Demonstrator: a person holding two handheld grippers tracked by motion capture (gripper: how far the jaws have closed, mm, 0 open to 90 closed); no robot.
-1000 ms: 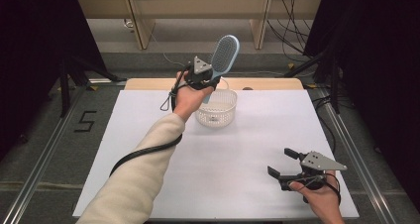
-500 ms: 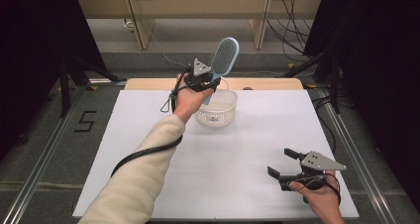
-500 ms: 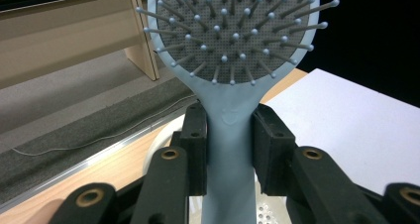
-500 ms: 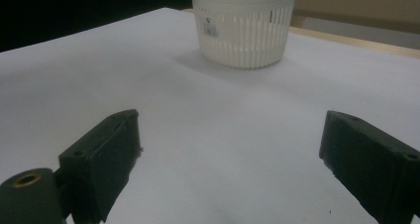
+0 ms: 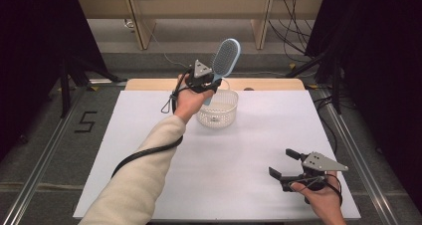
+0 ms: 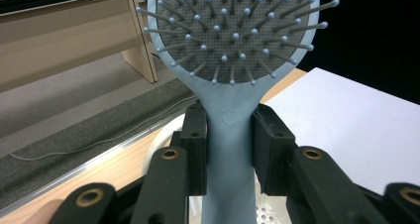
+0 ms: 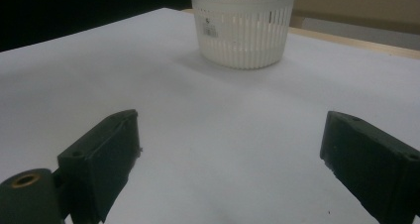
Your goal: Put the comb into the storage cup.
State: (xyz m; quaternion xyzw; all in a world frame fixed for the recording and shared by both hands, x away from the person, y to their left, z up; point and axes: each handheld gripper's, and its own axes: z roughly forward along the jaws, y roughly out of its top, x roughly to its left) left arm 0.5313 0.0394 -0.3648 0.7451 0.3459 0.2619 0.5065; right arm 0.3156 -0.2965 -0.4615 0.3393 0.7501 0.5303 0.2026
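A light blue hairbrush with grey bristles is held upright, its head raised and its handle pointing down over a white slotted basket. My left gripper is shut on the handle, just above the basket's near left rim at the table's far middle. The basket stands upright on the white tabletop. Low over the table's near right corner, my right gripper is open and holds nothing, its jaws wide apart.
The white tabletop has a wooden strip along its far edge. Metal rails run down both sides. Beyond the table are wooden furniture legs and cables on the floor.
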